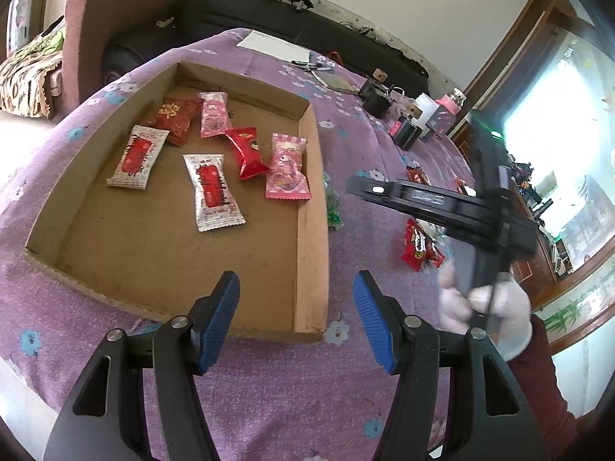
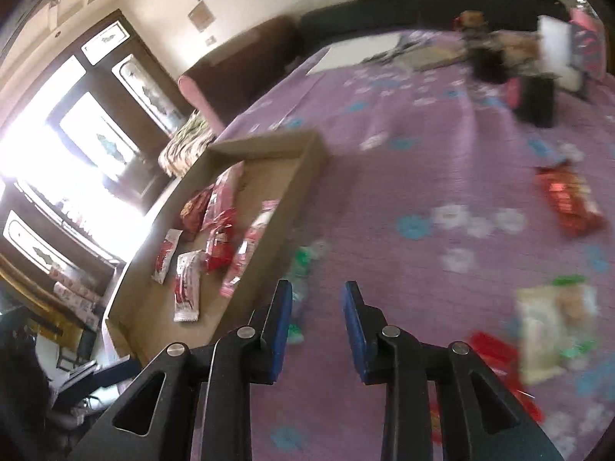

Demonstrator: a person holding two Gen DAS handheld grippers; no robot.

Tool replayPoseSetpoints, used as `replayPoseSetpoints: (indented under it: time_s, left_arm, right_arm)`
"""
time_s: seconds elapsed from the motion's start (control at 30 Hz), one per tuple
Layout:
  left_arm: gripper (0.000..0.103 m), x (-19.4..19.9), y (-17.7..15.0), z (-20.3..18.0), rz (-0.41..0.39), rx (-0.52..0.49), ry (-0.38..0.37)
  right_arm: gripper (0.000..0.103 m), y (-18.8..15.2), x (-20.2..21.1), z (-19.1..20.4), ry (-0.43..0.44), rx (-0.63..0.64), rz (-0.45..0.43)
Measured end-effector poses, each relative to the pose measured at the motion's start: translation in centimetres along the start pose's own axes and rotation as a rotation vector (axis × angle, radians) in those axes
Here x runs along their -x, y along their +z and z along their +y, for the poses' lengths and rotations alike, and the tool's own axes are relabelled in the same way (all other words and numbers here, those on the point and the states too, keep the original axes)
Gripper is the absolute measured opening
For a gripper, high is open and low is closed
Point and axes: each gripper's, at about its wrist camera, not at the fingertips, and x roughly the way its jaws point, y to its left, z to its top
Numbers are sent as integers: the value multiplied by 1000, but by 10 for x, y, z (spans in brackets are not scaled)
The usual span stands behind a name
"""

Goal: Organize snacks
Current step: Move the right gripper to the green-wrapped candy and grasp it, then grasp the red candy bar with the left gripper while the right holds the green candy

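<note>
The job looked a little past halfway. Seven wrapped snacks (image 1: 209, 192) already lay in the cardboard box (image 1: 313, 230), just ahead of the left hand-held gripper (image 1: 296, 319), whose jaws stood apart with nothing between them. The right hand-held gripper (image 2: 317, 330) was also empty, jaws only narrowly apart, over the purple flowered cloth (image 2: 403, 161) on the counter – the box off to its left. Still loose on the cloth: a green-wrapped sweet (image 2: 307, 259) just ahead of it, a red packet (image 2: 569, 199) farther off to its right, and a pale packet (image 2: 553, 330) with more red ones close on its right – blurred, so the count was unsure
</note>
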Motion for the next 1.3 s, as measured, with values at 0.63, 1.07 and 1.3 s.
replayPoseSetpoints:
  time_s: [0.63,1.07,1.3]
  left_arm:
    - [61,-10,-1,-26,27,-63,-45]
    - [60,-94,8,-135,78,-366,-11]
    - [60,-150,12,-166,130,-516,43]
  right_arm:
    - [20,-107,67,-26,-28,46,92]
    - [21,-120,121,-113,-204,-117,-81]
    - [21,-123,128,-120,-183,-102,-83]
